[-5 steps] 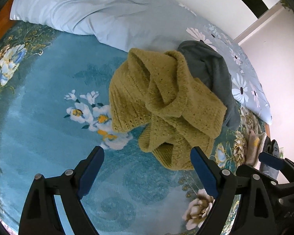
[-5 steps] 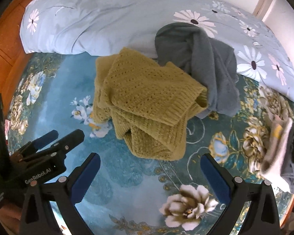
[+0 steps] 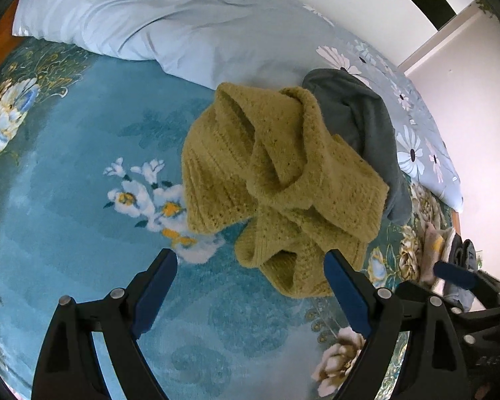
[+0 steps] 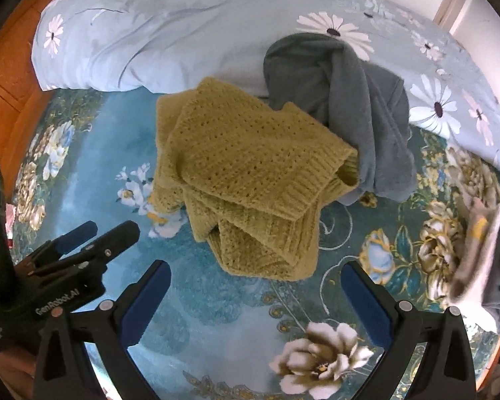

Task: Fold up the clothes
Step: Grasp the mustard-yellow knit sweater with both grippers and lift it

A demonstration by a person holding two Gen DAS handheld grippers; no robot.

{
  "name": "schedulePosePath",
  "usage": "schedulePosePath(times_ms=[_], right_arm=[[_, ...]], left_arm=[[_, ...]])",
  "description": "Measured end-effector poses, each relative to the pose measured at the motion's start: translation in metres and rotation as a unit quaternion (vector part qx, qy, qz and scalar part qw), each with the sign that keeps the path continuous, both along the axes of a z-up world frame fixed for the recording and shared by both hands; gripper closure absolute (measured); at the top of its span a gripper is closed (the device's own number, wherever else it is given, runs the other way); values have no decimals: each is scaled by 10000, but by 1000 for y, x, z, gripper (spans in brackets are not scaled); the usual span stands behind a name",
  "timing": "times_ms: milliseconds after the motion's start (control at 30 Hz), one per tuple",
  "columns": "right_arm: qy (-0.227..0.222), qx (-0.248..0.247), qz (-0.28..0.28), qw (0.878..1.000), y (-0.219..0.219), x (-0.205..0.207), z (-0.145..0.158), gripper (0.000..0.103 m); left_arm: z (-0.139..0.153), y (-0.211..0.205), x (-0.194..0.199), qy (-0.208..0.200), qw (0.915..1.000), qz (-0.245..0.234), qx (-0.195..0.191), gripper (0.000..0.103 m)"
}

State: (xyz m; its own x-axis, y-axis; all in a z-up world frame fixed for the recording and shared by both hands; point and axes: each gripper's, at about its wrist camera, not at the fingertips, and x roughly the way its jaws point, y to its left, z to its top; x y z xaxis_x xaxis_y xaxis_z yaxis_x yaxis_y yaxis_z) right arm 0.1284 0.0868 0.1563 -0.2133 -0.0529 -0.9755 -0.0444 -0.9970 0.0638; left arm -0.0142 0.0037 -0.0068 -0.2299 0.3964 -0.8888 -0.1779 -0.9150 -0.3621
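Note:
A crumpled mustard-yellow knit sweater (image 3: 276, 180) lies in a heap on the teal floral blanket (image 3: 66, 200); it also shows in the right wrist view (image 4: 250, 180). A grey garment (image 3: 366, 126) lies bunched behind and to the right of it, partly under it, also in the right wrist view (image 4: 343, 100). My left gripper (image 3: 250, 266) is open and empty, just short of the sweater's near edge. My right gripper (image 4: 256, 276) is open and empty, its jaws either side of the sweater's near edge. The left gripper also shows at the left of the right wrist view (image 4: 93, 236).
A pale blue daisy-print duvet (image 3: 183, 26) lies along the back of the bed (image 4: 170, 33). A small pile of folded clothes (image 4: 480, 260) sits at the right edge, also in the left wrist view (image 3: 450, 256). Wooden floor (image 4: 6, 76) shows at left.
Both grippers have crept very slightly toward the sweater. The clothes have not moved.

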Motion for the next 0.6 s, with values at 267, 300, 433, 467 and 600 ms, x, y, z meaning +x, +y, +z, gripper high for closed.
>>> schedulePosePath(times_ms=[267, 300, 433, 467, 600], right_arm=[[-300, -261, -109, 9992, 23, -21, -31, 0], [-347, -263, -140, 9990, 24, -22, -35, 0], [-532, -325, -235, 9978, 25, -23, -42, 0], [-565, -319, -243, 9976, 26, -21, -43, 0], [-598, -435, -457, 9962, 39, -12, -40, 0]], left_arm=[[-4, 18, -15, 11, 9999, -103, 94, 13], [-4, 20, -18, 26, 9998, -156, 80, 13], [-4, 34, -37, -67, 9996, -266, 45, 13], [-3, 38, -43, -80, 9995, -278, 90, 13], [2, 59, -64, 62, 9990, -373, 245, 13]])
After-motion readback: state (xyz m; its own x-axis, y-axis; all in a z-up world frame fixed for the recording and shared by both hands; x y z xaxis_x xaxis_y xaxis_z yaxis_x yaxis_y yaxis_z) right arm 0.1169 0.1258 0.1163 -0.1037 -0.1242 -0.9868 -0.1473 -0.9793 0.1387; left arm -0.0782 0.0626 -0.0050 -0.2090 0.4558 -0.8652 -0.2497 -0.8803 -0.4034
